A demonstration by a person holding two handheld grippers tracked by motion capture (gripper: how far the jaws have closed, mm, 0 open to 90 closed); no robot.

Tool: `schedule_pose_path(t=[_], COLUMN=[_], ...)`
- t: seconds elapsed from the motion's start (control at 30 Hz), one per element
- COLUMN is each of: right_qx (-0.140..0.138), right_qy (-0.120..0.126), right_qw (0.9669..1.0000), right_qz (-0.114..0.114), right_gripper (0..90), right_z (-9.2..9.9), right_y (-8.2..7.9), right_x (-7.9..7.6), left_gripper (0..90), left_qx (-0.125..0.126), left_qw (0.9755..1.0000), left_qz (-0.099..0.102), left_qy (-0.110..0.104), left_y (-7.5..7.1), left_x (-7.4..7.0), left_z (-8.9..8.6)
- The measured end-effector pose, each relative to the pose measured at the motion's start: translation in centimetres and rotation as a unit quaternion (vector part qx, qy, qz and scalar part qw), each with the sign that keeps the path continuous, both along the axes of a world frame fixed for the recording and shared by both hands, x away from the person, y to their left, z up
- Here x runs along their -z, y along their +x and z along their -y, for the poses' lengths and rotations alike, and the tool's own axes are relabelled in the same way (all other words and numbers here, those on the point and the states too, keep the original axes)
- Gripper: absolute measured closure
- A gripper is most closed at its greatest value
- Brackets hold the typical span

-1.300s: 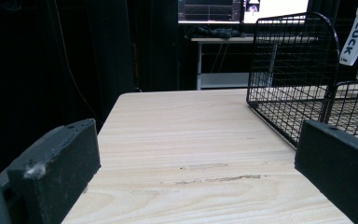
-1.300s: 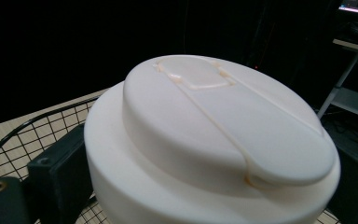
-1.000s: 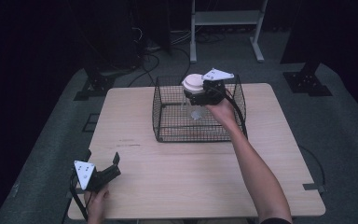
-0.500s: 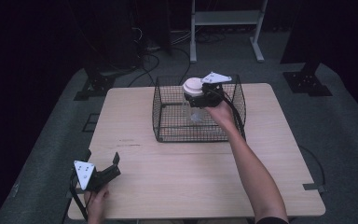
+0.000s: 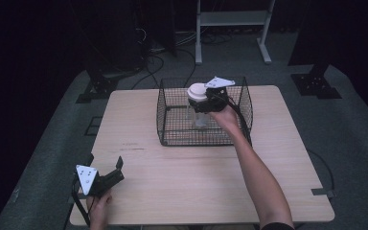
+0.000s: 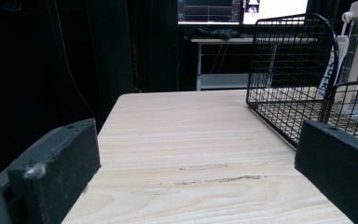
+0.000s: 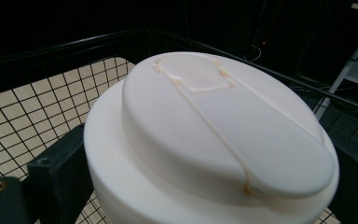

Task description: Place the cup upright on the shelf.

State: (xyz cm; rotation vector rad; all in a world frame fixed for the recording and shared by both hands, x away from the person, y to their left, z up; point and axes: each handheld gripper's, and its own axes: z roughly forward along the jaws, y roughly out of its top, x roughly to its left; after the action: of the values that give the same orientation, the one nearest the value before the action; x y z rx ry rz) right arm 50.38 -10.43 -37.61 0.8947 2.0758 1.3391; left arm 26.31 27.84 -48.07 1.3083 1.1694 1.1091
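While the left claw (image 5: 112, 172) rests wide apart and empty near the front left corner of the desk (image 5: 182, 167), the right claw (image 5: 202, 100) grips a clear jar (image 5: 199, 112) just under its white lid (image 5: 197, 90), holding it above the black wire basket (image 5: 172, 129).

Table (image 5: 172, 182) evenly lit from above, soft shadows; surroundings near black from 9 through 12 to 3 o'clock. High view slightly soft. Bright screen (image 6: 242, 9) at 12 o'clock in left gripper view. White lid (image 7: 214, 140) close, mildly overexposed; black tongs lose detail.
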Motion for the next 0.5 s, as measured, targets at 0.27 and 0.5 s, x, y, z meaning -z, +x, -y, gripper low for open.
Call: schedule_pose_path(t=[0.27,0.5], right_qx=[-0.002,-0.002], right_qy=[-0.017,-0.010], right_qw=[0.9999,0.9999], right_qz=[-0.003,-0.003], right_gripper=[4.3,4.3], right_z=[0.01,0.33], right_y=[0.01,-0.04], right_x=[0.68,0.82], left_gripper=[0.0,0.0], left_qx=[0.000,0.000], left_qw=[1.0000,1.0000], left_qz=[0.000,0.001], left_qy=[0.002,0.001], left_y=[-0.03,-0.03], left_x=[-0.01,0.00], left_z=[0.02,0.03])
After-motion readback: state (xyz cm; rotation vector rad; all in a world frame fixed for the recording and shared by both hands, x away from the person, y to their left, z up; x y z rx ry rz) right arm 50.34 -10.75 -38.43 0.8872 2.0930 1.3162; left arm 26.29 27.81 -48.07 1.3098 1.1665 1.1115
